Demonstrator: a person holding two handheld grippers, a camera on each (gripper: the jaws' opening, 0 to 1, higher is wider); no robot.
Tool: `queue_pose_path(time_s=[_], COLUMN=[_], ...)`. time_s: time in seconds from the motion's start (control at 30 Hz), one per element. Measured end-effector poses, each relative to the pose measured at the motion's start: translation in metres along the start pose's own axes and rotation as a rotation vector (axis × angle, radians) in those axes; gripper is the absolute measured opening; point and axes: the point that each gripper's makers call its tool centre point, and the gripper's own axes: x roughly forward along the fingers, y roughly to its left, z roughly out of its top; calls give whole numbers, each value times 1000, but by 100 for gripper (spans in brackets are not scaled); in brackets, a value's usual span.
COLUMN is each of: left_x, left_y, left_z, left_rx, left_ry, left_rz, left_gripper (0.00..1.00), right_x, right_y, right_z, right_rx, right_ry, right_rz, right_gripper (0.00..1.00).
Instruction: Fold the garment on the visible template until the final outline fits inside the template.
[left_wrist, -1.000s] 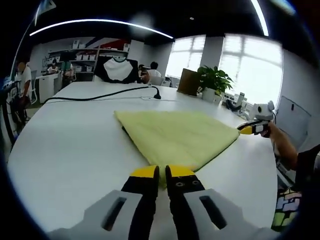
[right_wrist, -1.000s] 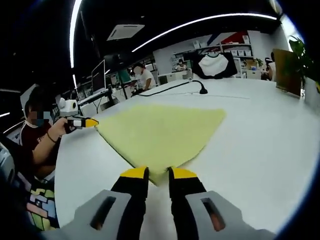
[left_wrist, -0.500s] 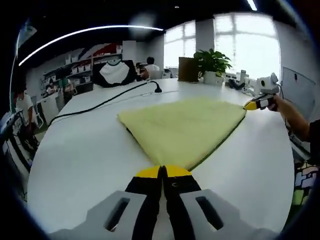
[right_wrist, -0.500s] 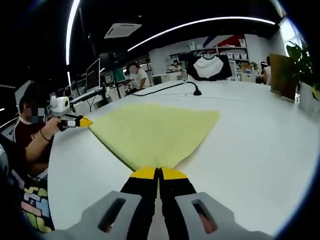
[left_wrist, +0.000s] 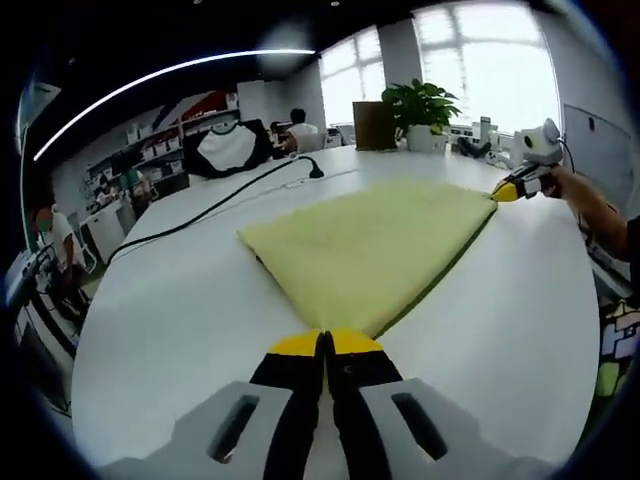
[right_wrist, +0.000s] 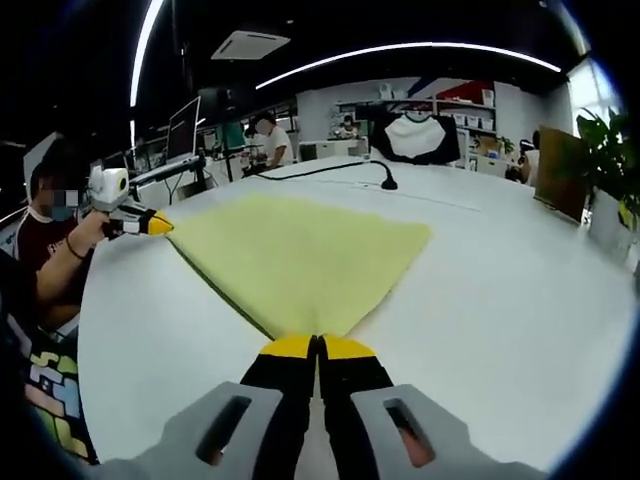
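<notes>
Lying flat and yellow, garment (left_wrist: 375, 245) corners pinched by both claws.

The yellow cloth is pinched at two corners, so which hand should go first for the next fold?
Probably neither alone. The left gripper and the right gripper each look shut on a near corner of the yellow cloth, stretched between them above the white table. Moving together seems best.
</notes>
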Motion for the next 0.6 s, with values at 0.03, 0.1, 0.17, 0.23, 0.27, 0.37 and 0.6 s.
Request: queue_pose_path(time_s=[0.03, 0.1, 0.17, 0.23, 0.27, 0.37, 0.6], left_x=[-2, -8, -18, -25, -28, -27, -16], left_y=[-1, 5, 15, 15, 13, 6, -43], left_z=[0, -3, 4, 11, 15, 32, 82], left_rx=[5, 5, -37, -82, -106, -170, -304], left_ry=[-5, 21, -28, -85, -108, -188, -360], left_rz=[2, 37, 97, 112, 108, 102, -45], left_gripper=[1, 9, 26, 31, 29, 27, 8], right_x=[-2, -9, -16, -24, -27, -27, -6], right_y=[1, 1, -1, -11, -13, -10, 33], right_z=[0, 1, 4, 12, 15, 26, 58], right_rx=[-2, -7, -26, 7, 15, -8, -47], right_ry=[0, 8, -3, -47, -58, -85, -141], right_rz=[1, 7, 4, -38, -54, -80, -39], right_gripper=[0, 0, 3, 4, 4, 6, 7])
